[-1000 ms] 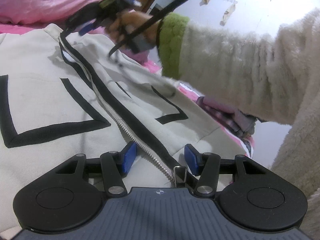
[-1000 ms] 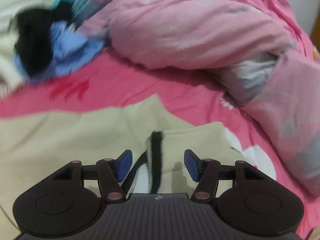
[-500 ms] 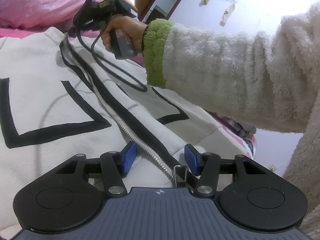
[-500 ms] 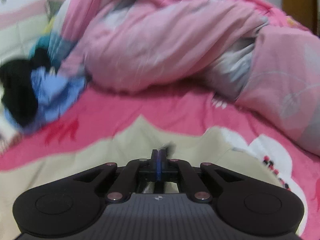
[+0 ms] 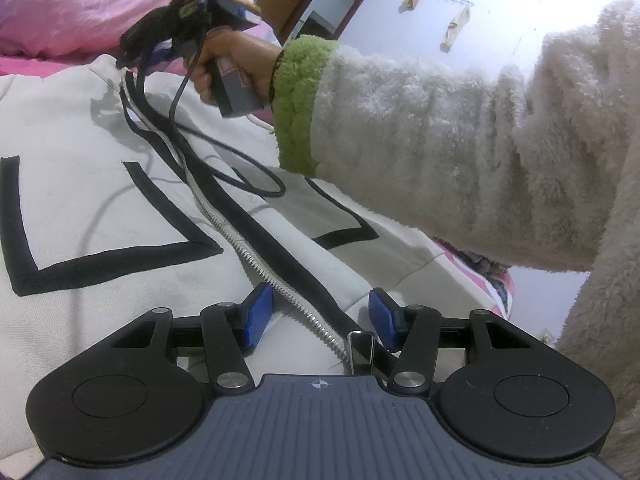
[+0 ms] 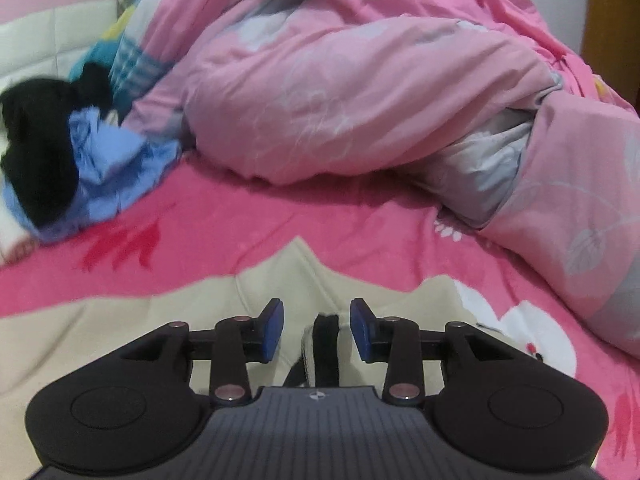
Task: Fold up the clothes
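No word, brand or number can be read in either view. The cream jacket (image 5: 100,208) carries thick black angular outlines on both front panels, cut off by the picture's edge and by the sleeve (image 5: 460,152), so they spell nothing legible. A small yellow label (image 5: 188,10) sits on the handheld right gripper (image 5: 132,50), too blurred to read.

Matt cream cloth jacket (image 5: 100,208) with a shiny metal zipper (image 5: 256,264); fluffy fleece sleeve (image 5: 460,152) at right; smooth pink cloth duvet (image 6: 340,92); matt black plastic tongs, blue ribbed pads (image 5: 258,314).
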The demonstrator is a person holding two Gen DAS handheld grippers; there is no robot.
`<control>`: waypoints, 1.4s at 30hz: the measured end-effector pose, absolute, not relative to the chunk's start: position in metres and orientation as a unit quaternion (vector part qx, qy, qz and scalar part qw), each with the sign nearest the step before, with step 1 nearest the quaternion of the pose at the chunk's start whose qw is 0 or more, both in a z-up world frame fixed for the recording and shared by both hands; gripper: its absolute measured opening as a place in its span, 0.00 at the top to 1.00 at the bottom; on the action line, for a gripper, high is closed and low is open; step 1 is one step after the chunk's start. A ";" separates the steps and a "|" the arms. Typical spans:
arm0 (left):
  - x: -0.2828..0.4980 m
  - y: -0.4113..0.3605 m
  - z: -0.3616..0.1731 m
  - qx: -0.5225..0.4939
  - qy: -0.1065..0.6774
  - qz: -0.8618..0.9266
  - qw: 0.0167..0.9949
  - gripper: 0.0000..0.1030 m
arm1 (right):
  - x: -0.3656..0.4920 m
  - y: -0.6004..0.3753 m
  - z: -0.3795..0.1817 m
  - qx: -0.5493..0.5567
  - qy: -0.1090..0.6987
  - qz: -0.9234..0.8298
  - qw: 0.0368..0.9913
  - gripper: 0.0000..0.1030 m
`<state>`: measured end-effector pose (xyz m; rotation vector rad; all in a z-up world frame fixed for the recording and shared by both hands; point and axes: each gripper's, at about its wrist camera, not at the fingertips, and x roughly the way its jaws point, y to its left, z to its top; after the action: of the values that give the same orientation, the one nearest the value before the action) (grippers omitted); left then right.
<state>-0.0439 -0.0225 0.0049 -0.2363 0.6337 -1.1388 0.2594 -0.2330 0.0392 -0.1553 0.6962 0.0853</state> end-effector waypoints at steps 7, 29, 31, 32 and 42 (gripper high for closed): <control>-0.044 -0.025 0.004 -0.112 0.292 -0.529 0.789 0.49 | 0.265 -0.249 0.028 -0.028 0.341 0.013 0.940 0.83; -0.048 -0.021 0.001 -0.109 0.286 -0.527 0.793 0.49 | 0.283 -0.267 0.027 0.073 0.341 0.040 0.937 0.79; -0.050 -0.021 0.001 -0.105 0.284 -0.528 0.793 0.49 | 0.262 -0.281 0.058 0.090 0.329 0.038 0.939 0.78; -0.051 -0.020 0.002 -0.101 0.282 -0.529 0.794 0.49 | 0.248 -0.291 0.077 0.102 0.319 0.037 0.942 0.78; -0.064 -0.015 0.017 -0.067 0.277 -0.538 0.793 0.49 | -0.030 -0.397 0.235 0.097 0.234 -0.045 0.966 0.76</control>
<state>-0.0641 -0.0152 0.0172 -0.1440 0.5946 -1.1571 -0.0303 -0.3973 0.2353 0.1960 0.4738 -0.0907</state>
